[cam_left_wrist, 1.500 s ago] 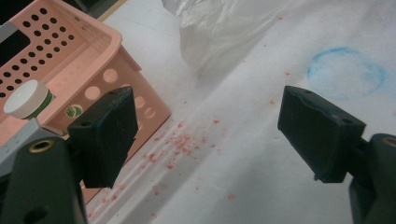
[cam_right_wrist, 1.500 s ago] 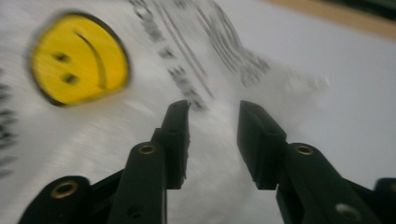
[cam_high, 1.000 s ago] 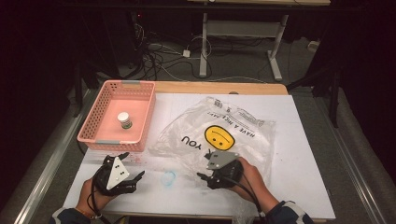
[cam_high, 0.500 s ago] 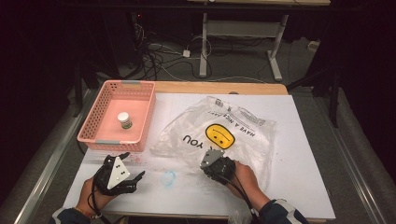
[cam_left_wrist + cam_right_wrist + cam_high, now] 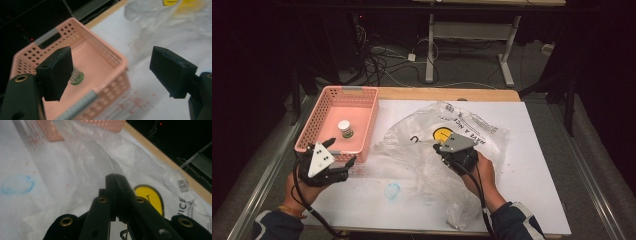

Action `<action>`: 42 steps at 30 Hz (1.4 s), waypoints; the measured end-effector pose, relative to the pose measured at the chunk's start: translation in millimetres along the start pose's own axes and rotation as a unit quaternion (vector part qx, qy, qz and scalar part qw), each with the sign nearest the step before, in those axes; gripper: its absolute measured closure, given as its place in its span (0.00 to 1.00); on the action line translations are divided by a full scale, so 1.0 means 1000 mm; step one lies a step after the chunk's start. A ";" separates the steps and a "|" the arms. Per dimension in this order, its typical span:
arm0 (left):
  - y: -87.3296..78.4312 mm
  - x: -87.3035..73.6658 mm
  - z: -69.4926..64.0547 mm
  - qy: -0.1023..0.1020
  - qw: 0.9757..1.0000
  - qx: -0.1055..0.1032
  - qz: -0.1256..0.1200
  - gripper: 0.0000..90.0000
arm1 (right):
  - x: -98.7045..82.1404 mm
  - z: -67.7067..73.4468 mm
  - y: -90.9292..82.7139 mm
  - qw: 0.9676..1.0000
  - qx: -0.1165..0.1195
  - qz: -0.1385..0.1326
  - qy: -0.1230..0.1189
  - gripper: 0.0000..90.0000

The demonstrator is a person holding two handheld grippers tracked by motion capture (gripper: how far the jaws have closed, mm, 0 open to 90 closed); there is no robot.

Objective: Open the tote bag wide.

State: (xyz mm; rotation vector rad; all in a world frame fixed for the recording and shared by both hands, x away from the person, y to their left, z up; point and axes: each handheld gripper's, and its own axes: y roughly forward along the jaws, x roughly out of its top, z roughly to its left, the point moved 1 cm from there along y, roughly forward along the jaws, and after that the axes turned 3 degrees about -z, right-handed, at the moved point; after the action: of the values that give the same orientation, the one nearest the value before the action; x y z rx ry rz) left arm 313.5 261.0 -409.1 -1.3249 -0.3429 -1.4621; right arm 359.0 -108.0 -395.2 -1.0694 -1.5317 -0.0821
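Clear plastic bag [image 5: 447, 150] with a yellow smiley print, spread over the white table cover [image 5: 542, 200] beside a pink basket [image 5: 362, 107], seen from the high view; right gripper [image 5: 447, 152] clamped on a fold near the bag's middle, film tented up toward it; left gripper [image 5: 343, 167] held near the basket's near corner, holding nothing. From the left gripper view: jaws wide apart and bare, aimed over the basket [image 5: 105, 52], a small white-capped jar [image 5: 76, 76] standing inside, partly hidden behind one pad. From the right gripper view: jaws having just been closing and now pressed together on a thin ridge of the bag [image 5: 82, 152], yellow print just past them, a blue circle mark [image 5: 17, 183] on the cover off to one side. Judged step: lifting the bag to find or open its mouth. Next move likely calls for catching the opposite layer with the free left gripper and pulling gently, since thin film slips or tears easily.
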 end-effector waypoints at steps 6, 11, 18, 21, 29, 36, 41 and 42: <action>0.033 0.026 0.043 -0.002 0.999 -0.018 0.044 0.20 | 0.022 -0.009 -0.015 0.999 -0.017 -0.039 -0.002 1.00; 0.072 0.032 0.075 -0.028 0.993 -0.031 0.110 0.20 | 0.033 -0.015 -0.026 0.997 -0.039 -0.068 0.001 1.00; 0.120 0.021 0.094 -0.035 0.972 -0.052 0.224 0.20 | 0.030 -0.019 -0.033 0.994 -0.058 -0.092 0.009 1.00; 0.135 0.015 0.100 -0.054 0.966 -0.050 0.249 0.25 | 0.028 -0.020 -0.034 0.994 -0.053 -0.100 0.007 1.00; 0.160 0.001 0.112 -0.098 0.947 -0.048 0.302 0.42 | 0.024 -0.018 -0.031 0.993 -0.047 -0.105 -0.003 1.00; 0.170 -0.006 0.111 -0.090 0.939 -0.049 0.328 0.51 | 0.020 -0.021 -0.029 0.993 -0.042 -0.106 0.007 1.00; 0.169 -0.006 0.112 -0.097 0.939 -0.053 0.326 0.51 | 0.019 -0.021 -0.028 0.994 -0.039 -0.106 0.011 1.00; 0.169 -0.006 0.112 -0.096 0.940 -0.055 0.323 0.52 | 0.019 -0.021 -0.028 0.994 -0.036 -0.106 0.011 1.00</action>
State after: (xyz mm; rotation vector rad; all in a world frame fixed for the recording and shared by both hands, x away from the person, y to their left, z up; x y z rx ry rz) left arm 510.8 287.6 -447.6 -1.4904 0.0614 -0.8103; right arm 358.8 -125.6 -359.4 -0.9560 -1.6277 -0.2973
